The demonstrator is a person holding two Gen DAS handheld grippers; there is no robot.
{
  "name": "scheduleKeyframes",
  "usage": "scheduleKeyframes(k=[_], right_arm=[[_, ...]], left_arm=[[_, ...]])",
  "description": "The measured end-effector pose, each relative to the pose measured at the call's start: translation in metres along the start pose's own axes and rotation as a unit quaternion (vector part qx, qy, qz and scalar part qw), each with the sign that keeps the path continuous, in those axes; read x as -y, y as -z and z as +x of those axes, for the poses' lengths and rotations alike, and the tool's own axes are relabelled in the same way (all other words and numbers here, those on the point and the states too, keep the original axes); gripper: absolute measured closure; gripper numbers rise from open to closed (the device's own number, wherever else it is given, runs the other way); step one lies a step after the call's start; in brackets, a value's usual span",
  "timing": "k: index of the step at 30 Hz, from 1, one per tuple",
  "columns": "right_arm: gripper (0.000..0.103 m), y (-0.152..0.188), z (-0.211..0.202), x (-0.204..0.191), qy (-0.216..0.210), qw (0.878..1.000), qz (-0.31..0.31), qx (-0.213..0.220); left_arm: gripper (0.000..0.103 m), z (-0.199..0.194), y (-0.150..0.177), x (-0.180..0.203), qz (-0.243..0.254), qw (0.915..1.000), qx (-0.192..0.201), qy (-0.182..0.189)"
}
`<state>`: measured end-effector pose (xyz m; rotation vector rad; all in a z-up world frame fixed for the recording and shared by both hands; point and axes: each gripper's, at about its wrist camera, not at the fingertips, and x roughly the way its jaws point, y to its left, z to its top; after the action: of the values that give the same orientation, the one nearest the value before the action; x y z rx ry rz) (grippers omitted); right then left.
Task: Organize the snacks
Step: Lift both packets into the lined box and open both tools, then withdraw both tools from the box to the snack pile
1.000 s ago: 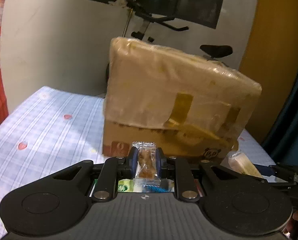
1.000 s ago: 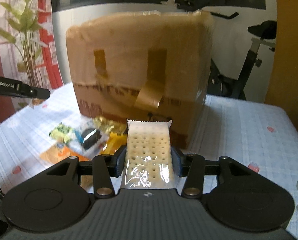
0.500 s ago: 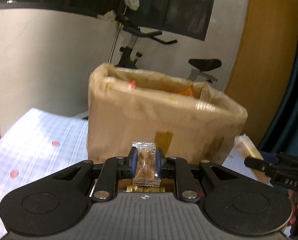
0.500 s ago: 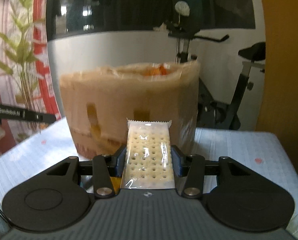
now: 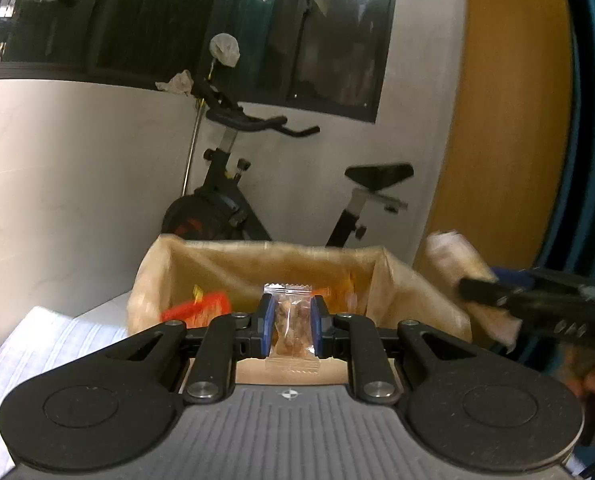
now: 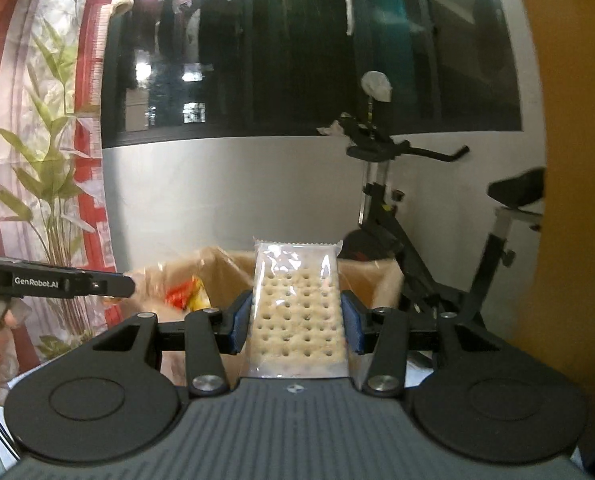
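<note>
An exercise bike (image 5: 233,200) stands by the wall behind the open, plastic-lined cardboard box (image 5: 257,264), which sits on the checked surface (image 5: 57,340) with red and orange snack packets (image 5: 201,310) inside. Both tongs are held level just short of the box's near rim: the right tongs (image 6: 296,320) pinch a clear-wrapped cracker pack (image 6: 297,312) upright, and only the left wrist view shows them from the side. The left tongs (image 5: 293,328) pinch a small brown candy packet (image 5: 293,326) upright, before the box's opening.

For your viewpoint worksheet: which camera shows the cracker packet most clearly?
The right wrist view: the cracker packet stands sharp and whole in the right gripper. The left wrist view shows it blurred at the edge.
</note>
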<state>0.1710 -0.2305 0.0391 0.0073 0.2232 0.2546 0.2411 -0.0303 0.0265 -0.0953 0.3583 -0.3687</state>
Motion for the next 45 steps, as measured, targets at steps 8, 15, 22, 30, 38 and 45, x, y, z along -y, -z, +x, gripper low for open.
scheduleKeyframes(k=[8,15,22,30,38,45], right_arm=[[0.055,-0.029,0.106,-0.012,0.022,0.997,-0.03,-0.063],[0.048,-0.018,0.127,0.004,0.047,0.994,0.017,-0.098],[0.024,-0.016,0.101,0.014,0.053,0.994,0.015,-0.09],[0.015,0.0,0.07,0.005,0.018,0.996,0.001,-0.088],[0.015,0.018,0.033,-0.007,0.032,0.998,0.01,-0.062],[0.015,0.036,0.007,-0.017,0.022,0.998,0.009,-0.055]], left_arm=[[0.083,0.065,-0.036,-0.016,-0.003,0.9997,-0.016,-0.021],[0.038,0.082,-0.033,-0.031,-0.024,0.9978,-0.038,-0.05],[0.019,0.069,-0.028,-0.036,-0.026,0.9969,-0.046,-0.059],[0.013,0.021,-0.017,-0.031,0.011,0.9973,-0.02,-0.069],[0.013,-0.031,0.01,-0.038,0.011,0.9957,-0.016,-0.09],[0.013,-0.053,0.038,-0.045,0.0,0.9928,-0.031,-0.116]])
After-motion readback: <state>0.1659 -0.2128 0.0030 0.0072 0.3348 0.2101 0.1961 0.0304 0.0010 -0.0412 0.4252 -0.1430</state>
